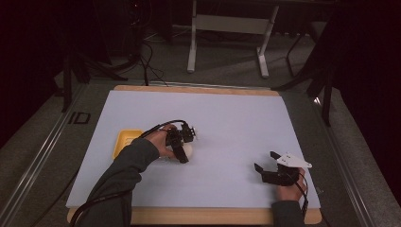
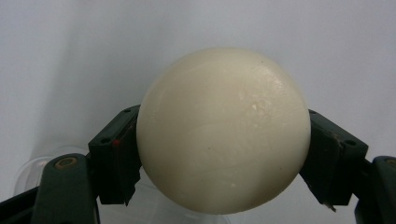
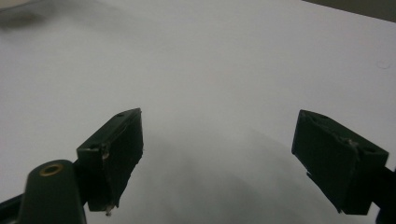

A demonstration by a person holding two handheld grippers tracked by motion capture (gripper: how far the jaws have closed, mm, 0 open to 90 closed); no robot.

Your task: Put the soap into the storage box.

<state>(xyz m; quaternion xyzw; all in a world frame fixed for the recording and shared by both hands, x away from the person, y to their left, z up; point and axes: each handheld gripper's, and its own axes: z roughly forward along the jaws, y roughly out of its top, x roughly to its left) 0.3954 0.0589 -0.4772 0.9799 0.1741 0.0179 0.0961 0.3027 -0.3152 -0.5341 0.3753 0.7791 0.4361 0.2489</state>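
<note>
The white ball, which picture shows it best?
The left gripper view: the ball looms big and close, pinched between the left gripper's black jaws. In the high view it is a small pale spot partly hidden by the hand. The right gripper view faces bare table.

A plain cream-white ball sits between black fingers. The bench has a pale wood edge under a plain white sheet. A yellow tray lies at the ball's nine o'clock. The sleeve is dark grey-green.
</note>
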